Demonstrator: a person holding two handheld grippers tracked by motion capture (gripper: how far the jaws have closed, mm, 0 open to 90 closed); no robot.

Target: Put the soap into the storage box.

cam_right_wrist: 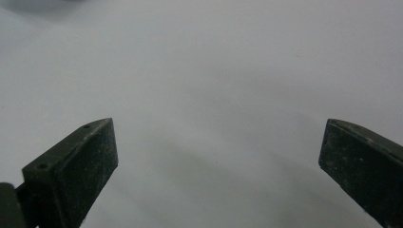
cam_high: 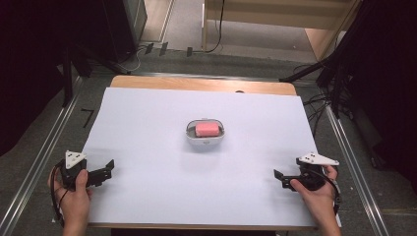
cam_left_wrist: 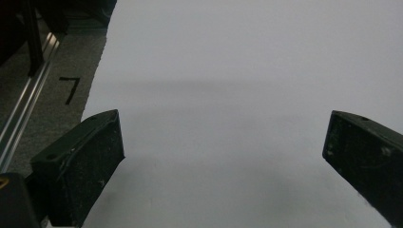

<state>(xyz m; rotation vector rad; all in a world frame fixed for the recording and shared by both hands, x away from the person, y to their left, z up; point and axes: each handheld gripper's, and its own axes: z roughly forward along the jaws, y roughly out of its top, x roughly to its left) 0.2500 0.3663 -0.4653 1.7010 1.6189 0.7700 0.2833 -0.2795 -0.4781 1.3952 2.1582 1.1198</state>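
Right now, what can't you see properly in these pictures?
- High view: the underside of the pink soap bar is hidden by the wall of the white soap dish; whether the dish has holes or a mark on its front is too small to tell.
- High view: the left gripper and right gripper are partly covered by the person's hands.
- Left gripper view: the right jaw is cut off by the picture's edge.

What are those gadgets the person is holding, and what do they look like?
Each hand holds a black two-jaw gripper: the left gripper and right gripper. Each has flat, blocky jaws with dusty pads, a pale grey three-cornered plate on top, and a thin black cable. No sleeves show.
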